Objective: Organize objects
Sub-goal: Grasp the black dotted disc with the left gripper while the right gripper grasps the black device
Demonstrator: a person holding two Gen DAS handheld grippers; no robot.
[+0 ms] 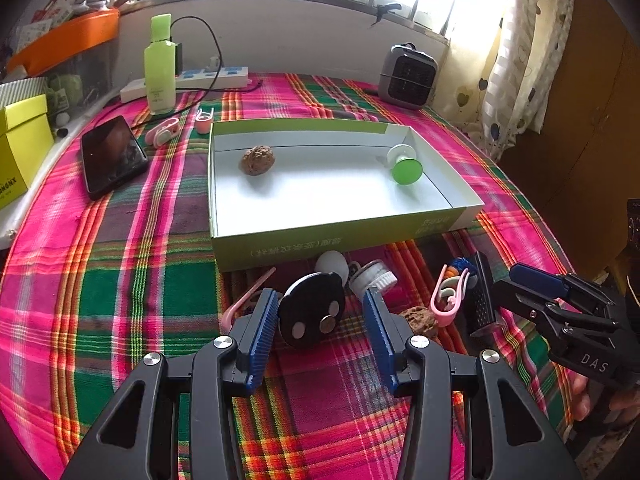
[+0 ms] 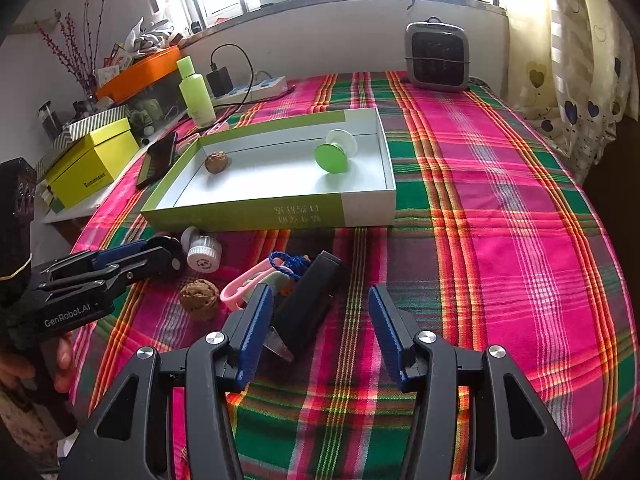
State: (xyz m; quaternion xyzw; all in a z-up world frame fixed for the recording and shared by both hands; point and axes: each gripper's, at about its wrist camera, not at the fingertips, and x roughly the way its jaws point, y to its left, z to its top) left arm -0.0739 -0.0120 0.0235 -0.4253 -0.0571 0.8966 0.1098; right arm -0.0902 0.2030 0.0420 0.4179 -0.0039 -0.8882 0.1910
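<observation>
Here the black round disc (image 1: 311, 312) lies on the plaid cloth (image 1: 120, 280) between the spread fingers of the left gripper (image 1: 322, 320), ungrasped, just before the shallow box (image 1: 280, 246). The right gripper (image 2: 316, 332) hangs released over the black case (image 2: 310, 300). Inside the box sit a walnut (image 1: 257, 160) and a green spool (image 1: 405, 166).

box print (image 1: 298, 249): too blurred to read | pink clip (image 1: 240, 304): partly hidden behind left tongs (image 1: 320, 322)
</observation>
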